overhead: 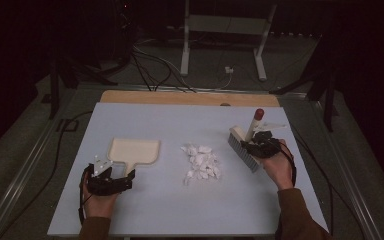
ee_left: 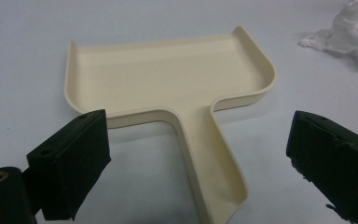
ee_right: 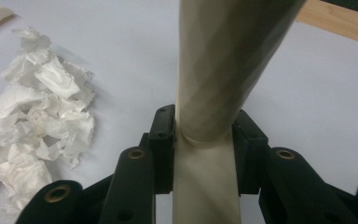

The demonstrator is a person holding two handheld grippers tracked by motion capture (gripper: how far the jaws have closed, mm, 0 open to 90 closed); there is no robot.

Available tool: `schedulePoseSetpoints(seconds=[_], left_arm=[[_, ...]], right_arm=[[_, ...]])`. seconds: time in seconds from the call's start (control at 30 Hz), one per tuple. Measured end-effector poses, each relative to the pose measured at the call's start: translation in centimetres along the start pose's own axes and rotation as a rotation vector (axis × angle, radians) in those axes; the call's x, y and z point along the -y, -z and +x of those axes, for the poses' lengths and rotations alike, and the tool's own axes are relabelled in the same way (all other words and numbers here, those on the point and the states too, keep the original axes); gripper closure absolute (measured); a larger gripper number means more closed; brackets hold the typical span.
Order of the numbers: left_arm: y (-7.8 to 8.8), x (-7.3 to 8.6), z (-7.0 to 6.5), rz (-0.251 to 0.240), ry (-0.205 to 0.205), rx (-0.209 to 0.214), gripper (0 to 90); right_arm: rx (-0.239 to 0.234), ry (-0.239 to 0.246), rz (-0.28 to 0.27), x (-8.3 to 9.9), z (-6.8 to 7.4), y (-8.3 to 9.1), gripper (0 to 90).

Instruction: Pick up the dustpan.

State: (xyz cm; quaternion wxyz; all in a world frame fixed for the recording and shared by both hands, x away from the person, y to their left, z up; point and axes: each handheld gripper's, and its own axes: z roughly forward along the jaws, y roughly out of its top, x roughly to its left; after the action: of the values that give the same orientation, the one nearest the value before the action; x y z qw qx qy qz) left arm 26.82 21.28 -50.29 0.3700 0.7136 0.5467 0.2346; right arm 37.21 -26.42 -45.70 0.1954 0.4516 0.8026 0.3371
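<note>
The left gripper (overhead: 128,176) lies low at the near left, jaws spread wide astride the dustpan (ee_left: 168,74) handle. The right gripper (ee_right: 205,135) clamps the brush (overhead: 243,145) handle, tilted; close up, crumpled paper (ee_right: 37,116) lies beside it.

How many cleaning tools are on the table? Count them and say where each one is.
2. The cream dustpan lies left of the white paper scraps, its handle between the open left gripper's jaws. The brush stands right of the scraps, its handle clamped in the right gripper.

Smooth matt cream plastic dustpan (ee_left: 168,74), crumpled white paper scraps (ee_right: 37,116), and a seemingly plastic brush handle (ee_right: 223,70).
</note>
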Motion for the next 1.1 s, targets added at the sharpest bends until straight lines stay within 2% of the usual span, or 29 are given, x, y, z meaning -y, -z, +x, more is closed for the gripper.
schedulePoseSetpoints(seconds=[0.07,0.17,0.33,0.4,0.47,0.63,0.73,0.83,0.97,1.03,1.1], left_arm=[[-0.3,-0.1,-0.3,0.022,-0.002,-0.012,11.4],[-0.9,-0.2,-0.7,0.049,0.005,0.002,16.5],[-1.6,-0.4,-1.2,0.088,0.004,-0.012,19.9],[-1.9,-0.4,-1.5,0.109,-0.008,-0.044,23.8],[-2.1,-0.5,-1.7,0.123,-0.008,-0.053,26.2],[-2.8,-0.6,-2.2,0.157,0.003,-0.062,41.4],[-3.3,-0.5,-2.5,0.185,0.005,-0.083,49.7],[-3.3,-0.5,-2.6,0.187,0.01,-0.109,55.7],[-3.3,-0.6,-2.5,0.19,0.036,-0.129,61.2],[-3.3,-0.6,-2.4,0.195,0.048,-0.127,65.4],[-3.3,-0.8,-2.5,0.204,0.044,-0.132,65.8]], right_arm=[[0.002,-0.004,0.0,0.0,0.0,0.0,66.8],[0.005,-0.007,-0.003,0.0,0.0,0.0,66.8],[0.004,-0.006,-0.003,0.0,0.1,0.0,66.8],[0.004,-0.005,-0.004,0.0,0.1,-0.1,66.8],[0.002,-0.003,-0.004,0.0,0.1,0.0,66.8],[0.001,-0.006,-0.004,0.0,0.1,0.0,66.8],[0.001,-0.008,-0.004,0.0,0.1,0.0,66.8],[0.003,-0.01,-0.003,0.1,0.0,0.0,66.8],[0.003,-0.011,-0.002,0.1,0.0,0.1,66.8],[0.003,-0.011,-0.002,0.1,0.0,0.1,66.8],[0.003,-0.01,-0.002,0.1,0.0,0.1,66.8]])
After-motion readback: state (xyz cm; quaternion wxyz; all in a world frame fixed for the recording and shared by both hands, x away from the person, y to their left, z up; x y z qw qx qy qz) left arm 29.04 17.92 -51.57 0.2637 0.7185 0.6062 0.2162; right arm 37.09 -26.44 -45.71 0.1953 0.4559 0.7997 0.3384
